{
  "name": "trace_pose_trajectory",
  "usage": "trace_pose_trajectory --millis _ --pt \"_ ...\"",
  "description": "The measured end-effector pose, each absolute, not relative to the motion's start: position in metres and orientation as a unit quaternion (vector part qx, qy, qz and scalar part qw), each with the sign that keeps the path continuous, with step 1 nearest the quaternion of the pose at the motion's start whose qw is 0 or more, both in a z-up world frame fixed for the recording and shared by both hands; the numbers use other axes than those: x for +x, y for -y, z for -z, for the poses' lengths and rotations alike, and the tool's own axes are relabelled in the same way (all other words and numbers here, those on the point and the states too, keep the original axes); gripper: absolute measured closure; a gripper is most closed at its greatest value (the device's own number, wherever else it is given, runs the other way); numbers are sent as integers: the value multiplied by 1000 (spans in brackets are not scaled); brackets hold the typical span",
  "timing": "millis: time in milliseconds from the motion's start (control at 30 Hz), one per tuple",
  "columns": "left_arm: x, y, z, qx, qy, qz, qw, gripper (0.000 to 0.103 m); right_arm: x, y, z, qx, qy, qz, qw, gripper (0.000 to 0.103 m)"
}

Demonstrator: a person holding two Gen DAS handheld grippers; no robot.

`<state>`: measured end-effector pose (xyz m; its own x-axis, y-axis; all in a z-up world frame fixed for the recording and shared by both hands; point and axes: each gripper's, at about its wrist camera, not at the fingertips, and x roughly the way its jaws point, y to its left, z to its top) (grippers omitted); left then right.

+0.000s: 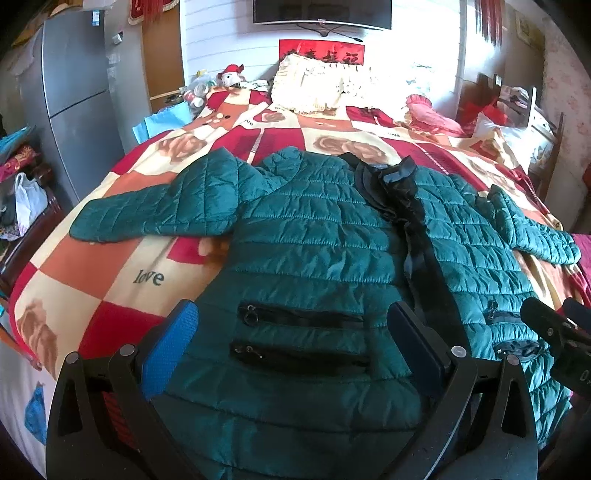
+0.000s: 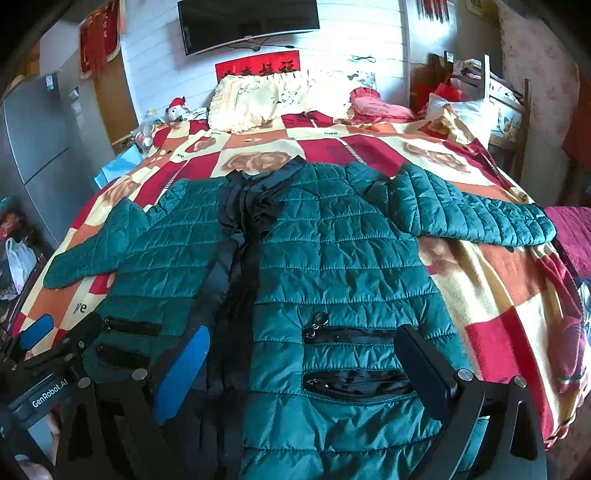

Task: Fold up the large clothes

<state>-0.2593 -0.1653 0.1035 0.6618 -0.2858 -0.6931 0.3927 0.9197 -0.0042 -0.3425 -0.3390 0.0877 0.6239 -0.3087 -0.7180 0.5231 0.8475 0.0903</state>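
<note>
A dark green quilted jacket (image 1: pixel 314 236) lies flat, front up, on the bed, with both sleeves spread to the sides and a black lining strip down the middle. My left gripper (image 1: pixel 295 332) hovers open over its left pocket zippers (image 1: pixel 299 319), nothing between the fingers. In the right wrist view the same jacket (image 2: pixel 332 251) fills the centre. My right gripper (image 2: pixel 303 362) is open above the right pocket zippers (image 2: pixel 351 336). The left gripper (image 2: pixel 40 332) shows at the lower left of that view, and the right one's body appears at the right edge of the left wrist view.
The bed carries a red, orange and cream checked blanket (image 1: pixel 122 266). Cream and pink pillows (image 1: pixel 314 85) sit at the head. A grey fridge (image 1: pixel 70 92) stands left of the bed, a wooden chair (image 2: pixel 506 107) to the right, and a TV (image 2: pixel 247 22) hangs on the wall.
</note>
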Motion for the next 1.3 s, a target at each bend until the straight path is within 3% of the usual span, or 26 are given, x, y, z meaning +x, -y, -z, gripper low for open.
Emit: trace_pose_trajectory --millis 1300 --pt "-252 176 -91 75 -377 191 903 0 -319 339 -80 150 -377 230 884 3"
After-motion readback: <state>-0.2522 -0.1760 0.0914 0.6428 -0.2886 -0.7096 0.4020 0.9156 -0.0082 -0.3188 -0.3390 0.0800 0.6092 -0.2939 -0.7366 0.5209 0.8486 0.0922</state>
